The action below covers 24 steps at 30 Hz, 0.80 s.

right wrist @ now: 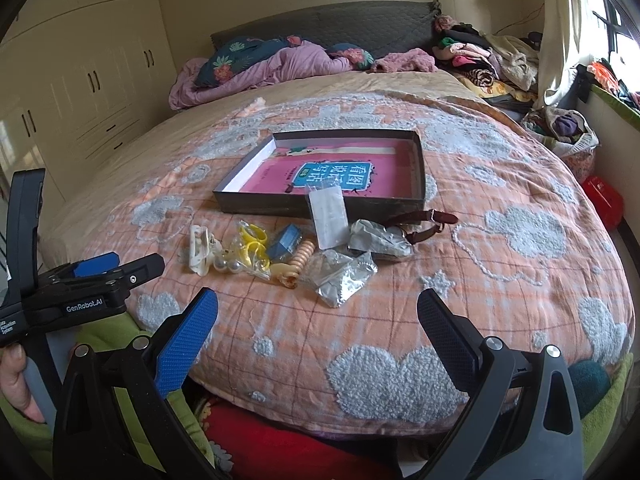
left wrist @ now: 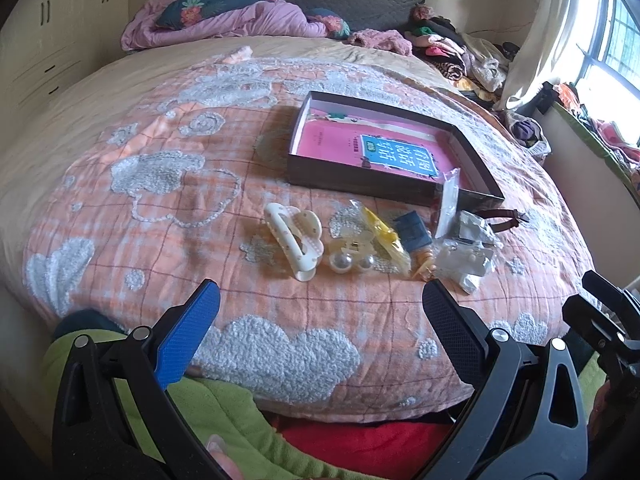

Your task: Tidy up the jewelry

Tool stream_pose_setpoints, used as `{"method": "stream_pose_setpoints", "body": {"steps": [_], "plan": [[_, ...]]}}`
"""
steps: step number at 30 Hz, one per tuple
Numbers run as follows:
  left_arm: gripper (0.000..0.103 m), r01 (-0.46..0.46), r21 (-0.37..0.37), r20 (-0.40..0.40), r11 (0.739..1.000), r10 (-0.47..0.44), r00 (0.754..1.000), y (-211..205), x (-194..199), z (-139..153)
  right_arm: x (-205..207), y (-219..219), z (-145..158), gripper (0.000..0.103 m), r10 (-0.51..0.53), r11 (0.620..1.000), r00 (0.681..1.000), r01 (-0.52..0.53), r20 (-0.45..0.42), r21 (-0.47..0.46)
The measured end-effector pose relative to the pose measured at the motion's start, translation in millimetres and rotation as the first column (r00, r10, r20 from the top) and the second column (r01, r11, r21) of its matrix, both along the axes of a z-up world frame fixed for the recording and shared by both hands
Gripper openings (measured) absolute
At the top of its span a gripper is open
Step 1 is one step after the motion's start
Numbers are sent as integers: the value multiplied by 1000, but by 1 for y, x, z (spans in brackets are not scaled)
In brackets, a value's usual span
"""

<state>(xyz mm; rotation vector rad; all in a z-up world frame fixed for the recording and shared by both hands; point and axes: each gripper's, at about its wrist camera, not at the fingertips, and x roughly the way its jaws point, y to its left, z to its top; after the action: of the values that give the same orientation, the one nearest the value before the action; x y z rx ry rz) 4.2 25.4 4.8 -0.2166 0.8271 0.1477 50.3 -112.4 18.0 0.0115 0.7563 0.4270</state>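
Note:
A dark shallow box (left wrist: 348,180) (right wrist: 256,199) with a pink book inside lies on the bed. In front of it sits a heap of jewelry: a white hair claw (left wrist: 294,240) (right wrist: 199,249), pearl balls (left wrist: 350,262) (right wrist: 229,266), yellow bangles in a bag (right wrist: 253,242), a blue packet (left wrist: 412,229) (right wrist: 285,246), a beige spiral tie (right wrist: 301,258), clear bags (left wrist: 468,256) (right wrist: 344,274) and a brown-strap watch (left wrist: 506,216) (right wrist: 426,222). My left gripper (left wrist: 320,304) is open and empty, short of the heap. My right gripper (right wrist: 318,312) is open and empty, near the clear bags.
An orange quilt (right wrist: 500,272) with grey fluffy patches covers the bed. Purple bedding and pillows (right wrist: 260,66) lie at the head. Clothes (right wrist: 492,64) pile at the far right by the window. White cupboards (right wrist: 88,80) stand left. The left gripper shows in the right wrist view (right wrist: 80,292).

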Motion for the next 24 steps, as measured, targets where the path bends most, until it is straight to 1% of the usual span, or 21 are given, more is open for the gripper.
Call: {"method": "stream_pose_setpoints", "body": {"steps": [9,13,17,19,22,24], "plan": [[95,-40,-7,-16,999,40,999,20,9,-14,30,6,-8,99,-6,1000,1000,6,-10,-21],[95,-62,-9,-35,998,61,997,33,18,-21,47,9,-19,99,-4,1000,999,3,-40,-29],[95,-76,-8,-76,997,75,994,44,32,-35,60,11,-35,99,-4,1000,995,2,-100,-19],[95,-70,-49,-111,996,65,992,51,43,-45,65,12,-42,97,-7,1000,993,6,-121,-13],[95,-79,-108,-135,991,64,989,60,55,-57,70,14,-51,89,-8,1000,990,5,-144,-17],[95,-65,-141,-143,988,45,989,62,62,-62,72,14,-56,89,-12,1000,988,9,-155,-15]]}}
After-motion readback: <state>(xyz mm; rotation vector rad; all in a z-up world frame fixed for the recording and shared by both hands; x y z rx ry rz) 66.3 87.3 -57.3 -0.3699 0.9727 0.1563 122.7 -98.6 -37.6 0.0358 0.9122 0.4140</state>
